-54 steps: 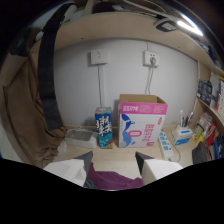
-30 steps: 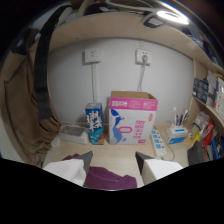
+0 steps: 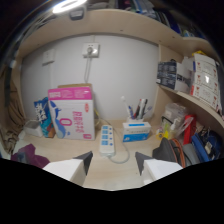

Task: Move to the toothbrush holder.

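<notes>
White wall (image 3: 115, 85) backs a pale wooden desk (image 3: 115, 165) set into a nook, with shelving overhead and down the far side. Starting at the near-left end, a purple cloth (image 3: 27, 154) lies on the desk; behind it a blue carton (image 3: 44, 116) stands against a pink-and-white cardboard box (image 3: 72, 114), the two touching or nearly so. Next comes a white power strip (image 3: 106, 140) lying lengthwise just ahead of the fingers, its cable running up to a wall socket (image 3: 91, 50). Beyond it to the right sits a blue-and-white box (image 3: 136, 131), and directly behind that box stands what looks like the toothbrush holder (image 3: 136, 111), several brush handles poking up from it; its body is mostly hidden. Farther right, side shelves (image 3: 192, 100) carry stacked boxes and small clutter. The gripper (image 3: 113, 163) has its fingers spread apart with nothing between them, only bare desk and the strip's cable. To finish the approach well, I would judge it best to swing slightly right and forward, keeping above the power strip and the blue-and-white box, centring the upright handles between the fingers, and closing in slowly so the holder is not tipped.
</notes>
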